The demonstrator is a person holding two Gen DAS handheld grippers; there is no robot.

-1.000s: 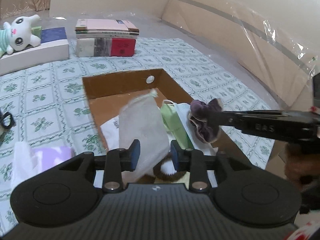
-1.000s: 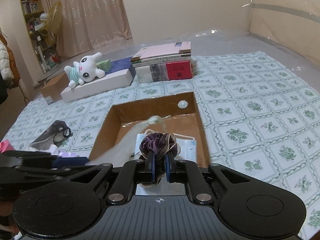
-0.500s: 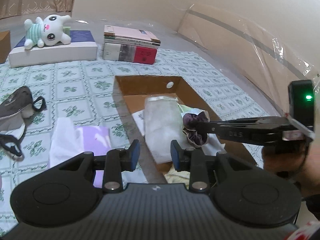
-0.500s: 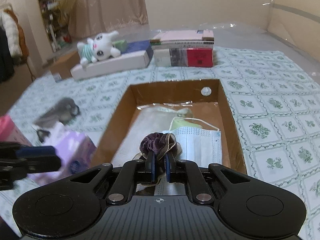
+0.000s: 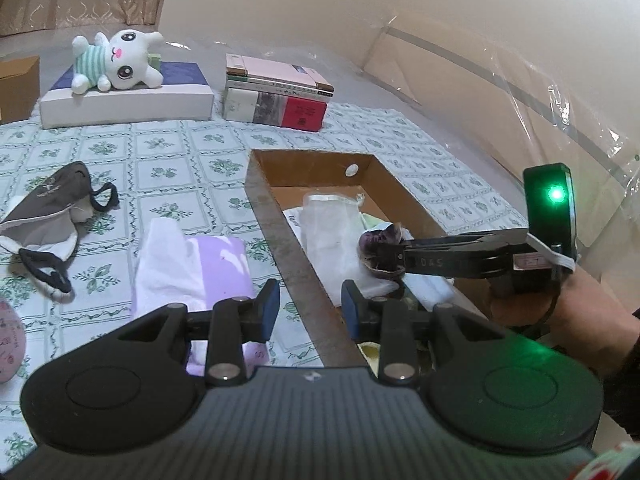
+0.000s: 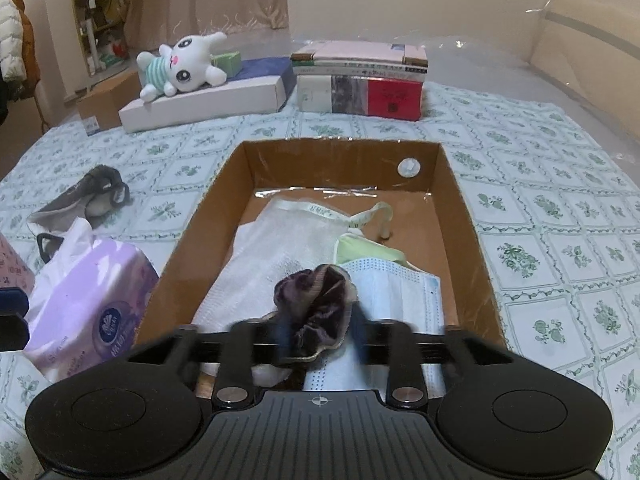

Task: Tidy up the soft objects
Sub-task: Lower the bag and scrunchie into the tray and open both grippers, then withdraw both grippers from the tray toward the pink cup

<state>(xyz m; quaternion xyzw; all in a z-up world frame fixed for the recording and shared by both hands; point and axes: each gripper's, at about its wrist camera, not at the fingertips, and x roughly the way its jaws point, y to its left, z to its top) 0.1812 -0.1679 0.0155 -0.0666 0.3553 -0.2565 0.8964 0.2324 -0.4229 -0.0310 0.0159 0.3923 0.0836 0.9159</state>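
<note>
A purple velvet scrunchie (image 6: 316,312) sits between the blurred, spread fingers of my right gripper (image 6: 318,338), over the near end of the cardboard box (image 6: 452,184); it also shows in the left wrist view (image 5: 378,250). The box holds a white mesh bag (image 6: 280,248), a green mask (image 6: 368,252) and a blue surgical mask (image 6: 396,292). My left gripper (image 5: 310,310) is open and empty above the box's left wall (image 5: 288,240). A purple tissue pack (image 5: 200,264) lies just left of the box.
A grey mask (image 5: 52,208) lies on the patterned sheet at left. A plush bunny (image 5: 116,60) lies on a white box at the back, next to stacked books (image 5: 276,96). A pink object (image 5: 10,340) is at the left edge.
My right gripper's fingers have spread from shut to open around the scrunchie and dropped lower into the box. My left gripper has drawn back and left, off the mesh bag.
</note>
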